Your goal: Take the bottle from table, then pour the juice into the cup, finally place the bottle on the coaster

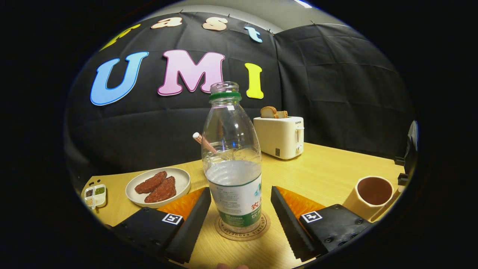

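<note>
Standing upright on the round cork coaster (243,228), the uncapped clear plastic bottle (232,160) sits between the gripper (241,213)'s 2 spread fingers, neither touching it. Pulling back crookedly could clip and topple it; the tan cup (370,196) stands beside.

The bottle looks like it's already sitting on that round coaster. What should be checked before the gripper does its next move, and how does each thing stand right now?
1. Bottle on the coaster: ok, its base sits inside the ring.
2. Bottle upright: ok, no visible lean.
3. Gripper released: ok, the fingers stand apart on either side of the bottle with gaps showing.
4. Cap: not ok if a closed bottle is wanted; the neck is open.
5. Juice poured into the cup: cannot tell, its inside is too dim to judge.
6. Retreat path: ok, the plate and the toaster stand beyond the fingers.
</note>
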The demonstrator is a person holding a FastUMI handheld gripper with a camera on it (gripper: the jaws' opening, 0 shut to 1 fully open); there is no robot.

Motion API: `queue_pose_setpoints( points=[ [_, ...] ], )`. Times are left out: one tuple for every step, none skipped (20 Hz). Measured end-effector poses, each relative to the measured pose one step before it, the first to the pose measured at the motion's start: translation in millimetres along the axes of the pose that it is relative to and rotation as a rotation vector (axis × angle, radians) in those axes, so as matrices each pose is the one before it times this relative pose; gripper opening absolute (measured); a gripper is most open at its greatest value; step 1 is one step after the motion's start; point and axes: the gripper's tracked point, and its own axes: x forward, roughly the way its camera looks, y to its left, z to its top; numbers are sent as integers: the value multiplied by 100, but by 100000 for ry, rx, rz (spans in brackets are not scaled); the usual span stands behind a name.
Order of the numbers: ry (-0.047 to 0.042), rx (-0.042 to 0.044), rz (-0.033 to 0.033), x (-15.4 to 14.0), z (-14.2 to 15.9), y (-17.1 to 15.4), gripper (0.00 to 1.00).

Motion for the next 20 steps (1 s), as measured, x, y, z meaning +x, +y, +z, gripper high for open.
queue_pose_setpoints(
  points=[
    [497,-694,754,-734,-67,42,99],
    [21,-867,723,-680,-11,48,99],
    [40,-703,328,-844,34,-66,99],
    [242,-312,909,-806,-12,-12,99],
    [-48,-127,1266,-988,130,111,99],
    [-412,-312,1716,-1059,333,167,99],
    [-571,-752,1950,-1107,475,173,99],
    [-686,-766,2272,-1146,555,182,99],
    [-928,-643,2413,-1061,685,347,99],
    [-725,-625,2619,-1110,610,249,98],
    [-771,-1042,3336,-963,653,420,99],
    [-210,-828,2787,-915,606,348,98],
    [-324,239,2474,-999,591,197,98],
    [-630,454,2887,-939,773,374,99],
    [-418,276,2088,-867,816,129,98],
    [-116,157,2060,-793,651,27,98],
    [-583,-36,2307,-804,798,98,98],
    [-816,-408,1739,-803,928,-114,99],
    [-838,-648,2158,-744,856,-106,99],
    [-348,-574,1595,-722,645,-313,99]
  ],
)
